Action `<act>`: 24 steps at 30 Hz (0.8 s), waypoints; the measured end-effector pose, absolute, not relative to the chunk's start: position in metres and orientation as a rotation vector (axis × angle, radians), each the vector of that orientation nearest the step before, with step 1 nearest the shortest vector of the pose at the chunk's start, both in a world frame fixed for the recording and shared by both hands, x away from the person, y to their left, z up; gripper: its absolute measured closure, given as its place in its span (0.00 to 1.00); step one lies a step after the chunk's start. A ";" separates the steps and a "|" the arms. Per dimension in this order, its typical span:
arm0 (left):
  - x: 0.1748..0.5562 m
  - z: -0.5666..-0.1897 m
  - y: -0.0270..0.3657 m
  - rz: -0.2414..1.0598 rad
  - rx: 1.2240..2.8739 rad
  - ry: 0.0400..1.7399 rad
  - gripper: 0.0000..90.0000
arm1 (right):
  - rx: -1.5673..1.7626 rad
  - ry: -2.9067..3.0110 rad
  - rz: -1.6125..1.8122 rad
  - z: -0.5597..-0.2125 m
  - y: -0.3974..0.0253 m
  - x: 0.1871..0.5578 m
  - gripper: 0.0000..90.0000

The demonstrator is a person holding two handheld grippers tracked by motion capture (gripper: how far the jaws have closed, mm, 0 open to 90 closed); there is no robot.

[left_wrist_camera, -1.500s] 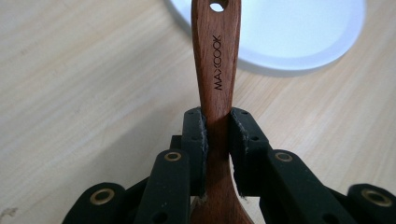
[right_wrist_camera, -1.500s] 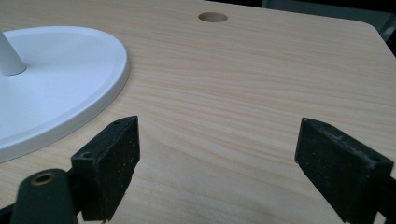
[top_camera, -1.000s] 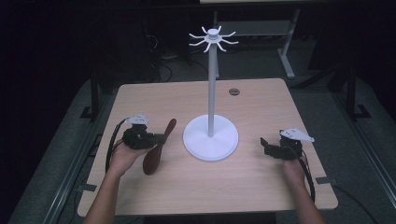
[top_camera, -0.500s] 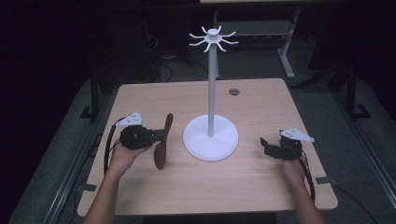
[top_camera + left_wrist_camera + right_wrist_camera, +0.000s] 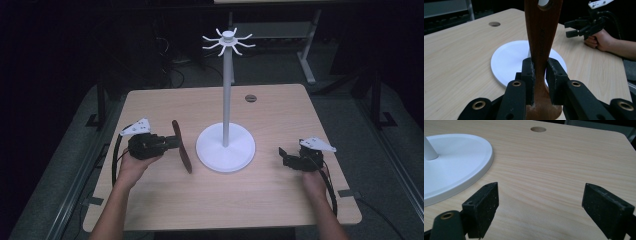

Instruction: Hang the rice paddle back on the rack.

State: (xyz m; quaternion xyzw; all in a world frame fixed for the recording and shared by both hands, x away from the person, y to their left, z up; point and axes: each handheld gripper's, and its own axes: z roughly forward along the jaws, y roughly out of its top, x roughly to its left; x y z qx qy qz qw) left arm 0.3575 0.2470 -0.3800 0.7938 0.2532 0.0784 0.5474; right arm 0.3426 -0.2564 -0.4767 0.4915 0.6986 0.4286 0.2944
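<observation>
A dark brown wooden spoon [image 5: 182, 146], with a hole near its handle end, is being held by its narrow handle in the left gripper [image 5: 172, 143], tilting just left of the white stand's round base [image 5: 225, 148], above the wooden surface [image 5: 210, 195].

The white stand [image 5: 225, 148] occupies the table [image 5: 260, 200] centre, its pole rising between both sides. Bare tabletop lies before the right gripper [image 5: 540, 205]; behind the pole, apparently clear.
</observation>
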 end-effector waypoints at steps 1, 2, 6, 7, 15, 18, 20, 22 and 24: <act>0.358 -0.379 0.246 0.185 1.877 0.598 0.85 | 1.306 1.861 1.139 -0.477 -0.257 0.343 0.15; 0.358 -0.379 0.246 0.185 1.877 0.598 0.85 | 1.305 1.862 1.139 -0.477 -0.257 0.343 0.15; 0.358 -0.374 0.243 0.178 1.859 0.585 0.85 | 1.306 1.861 1.140 -0.477 -0.256 0.343 0.15; 0.359 -0.371 0.242 0.172 1.861 0.571 0.85 | 1.305 1.861 1.139 -0.477 -0.257 0.343 0.15; 0.361 -0.358 0.237 0.182 1.877 0.554 0.85 | 1.306 1.860 1.140 -0.477 -0.256 0.343 0.15; 0.362 -0.350 0.235 0.188 1.872 0.540 0.85 | 1.302 1.864 1.137 -0.477 -0.256 0.343 0.15; 0.363 -0.344 0.235 0.192 1.864 0.530 0.85 | 1.300 1.864 1.135 -0.477 -0.256 0.342 0.15; 0.363 -0.341 0.235 0.192 1.854 0.525 0.85 | 1.300 1.864 1.134 -0.477 -0.256 0.343 0.15; 0.365 -0.334 0.234 0.190 1.842 0.519 0.85 | 1.302 1.864 1.136 -0.477 -0.256 0.342 0.15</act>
